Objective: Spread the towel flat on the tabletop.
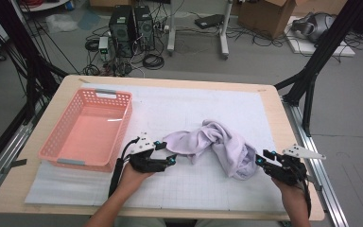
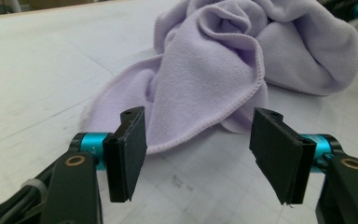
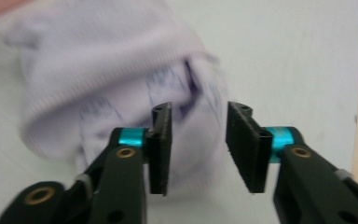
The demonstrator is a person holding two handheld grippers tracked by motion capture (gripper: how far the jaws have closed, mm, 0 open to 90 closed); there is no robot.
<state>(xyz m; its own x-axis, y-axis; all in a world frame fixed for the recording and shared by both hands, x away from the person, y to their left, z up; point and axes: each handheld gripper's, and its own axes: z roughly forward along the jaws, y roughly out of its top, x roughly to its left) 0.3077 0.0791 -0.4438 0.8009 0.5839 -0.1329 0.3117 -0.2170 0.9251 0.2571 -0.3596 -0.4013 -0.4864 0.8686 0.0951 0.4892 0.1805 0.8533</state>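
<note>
Nearest the person, the left gripper (image 1: 169, 152) and the right gripper (image 1: 260, 158) are both held with jaws apart and nothing pinched, the crumpled lilac fleece towel (image 1: 217, 144) is left lying between them on the white gridded mat (image 1: 170, 187), and the empty pink plastic basket (image 1: 89, 127) is parked further back left.

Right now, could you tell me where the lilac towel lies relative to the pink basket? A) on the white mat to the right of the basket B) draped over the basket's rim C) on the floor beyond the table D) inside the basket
A: in the high view the lilac towel lies crumpled on the white mat, apart from the pink basket, which stands at the left with nothing in it.
</note>
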